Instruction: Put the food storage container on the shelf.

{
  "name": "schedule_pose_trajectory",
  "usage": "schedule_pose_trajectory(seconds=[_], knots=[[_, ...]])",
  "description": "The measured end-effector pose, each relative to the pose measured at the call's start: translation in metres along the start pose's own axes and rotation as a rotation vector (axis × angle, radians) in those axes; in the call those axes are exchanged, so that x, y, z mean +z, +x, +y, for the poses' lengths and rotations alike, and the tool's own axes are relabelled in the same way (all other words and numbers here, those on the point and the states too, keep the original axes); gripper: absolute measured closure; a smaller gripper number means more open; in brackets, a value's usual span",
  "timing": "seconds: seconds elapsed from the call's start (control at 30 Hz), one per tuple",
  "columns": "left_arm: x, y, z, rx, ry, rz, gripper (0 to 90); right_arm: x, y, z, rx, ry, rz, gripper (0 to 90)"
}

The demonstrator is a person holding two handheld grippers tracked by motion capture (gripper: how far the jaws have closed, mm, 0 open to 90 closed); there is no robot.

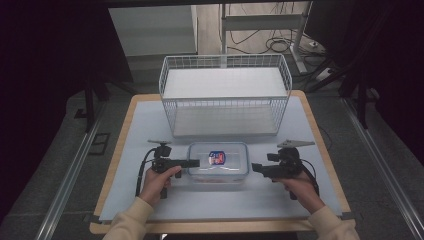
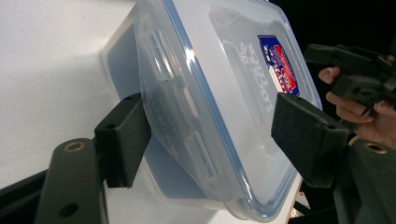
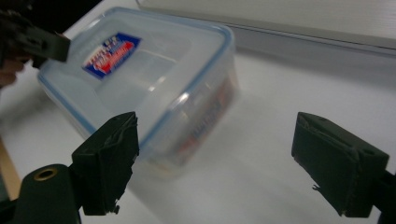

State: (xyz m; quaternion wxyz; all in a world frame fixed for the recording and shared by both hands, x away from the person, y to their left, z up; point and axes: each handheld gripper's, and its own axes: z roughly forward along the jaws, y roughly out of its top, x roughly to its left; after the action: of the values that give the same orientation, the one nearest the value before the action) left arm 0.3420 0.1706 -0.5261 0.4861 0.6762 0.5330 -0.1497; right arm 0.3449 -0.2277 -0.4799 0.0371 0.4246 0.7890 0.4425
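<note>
White table (image 1: 150,125), wire basket (image 1: 225,95) far. Plastic box (image 1: 218,160) smooth, slippery, light; grab short ends. Left gripper (image 1: 196,163), right gripper (image 1: 255,167) both spread apart.

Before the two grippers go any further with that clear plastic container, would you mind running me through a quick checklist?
1. Left gripper open around the left end of the clear, blue-rimmed plastic container: ok, jaws straddle the lid edge.
2. Left jaws actually clamping it: cannot tell; one pad looks against the wall, the other seems above the lid.
3. Right gripper open: ok, jaws wide apart.
4. Right gripper lined up on the container: not ok, the corner sits by one jaw only.
5. Lid seated: ok, it looks flush.
6. White wire basket behind the container ready to receive: ok, its bare inside shows.
</note>
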Motion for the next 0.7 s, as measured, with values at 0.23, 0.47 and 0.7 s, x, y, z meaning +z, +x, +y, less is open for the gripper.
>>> schedule_pose_trajectory(seconds=[0.23, 0.47, 0.7], knots=[[0.0, 0.0, 0.0, 0.002, -0.003, -0.001, 29.1, 0.033, -0.007, 0.013, 0.121, 0.053, 0.095, 14.0], [0.0, 0.0, 0.0, 0.003, -0.003, -0.001, 29.0, 0.045, -0.009, 0.013, 0.166, 0.089, 0.131, 13.9], [0.0, 0.0, 0.0, 0.011, -0.003, 0.0, 29.0, 0.053, -0.009, 0.012, 0.215, 0.109, 0.202, 17.7]])
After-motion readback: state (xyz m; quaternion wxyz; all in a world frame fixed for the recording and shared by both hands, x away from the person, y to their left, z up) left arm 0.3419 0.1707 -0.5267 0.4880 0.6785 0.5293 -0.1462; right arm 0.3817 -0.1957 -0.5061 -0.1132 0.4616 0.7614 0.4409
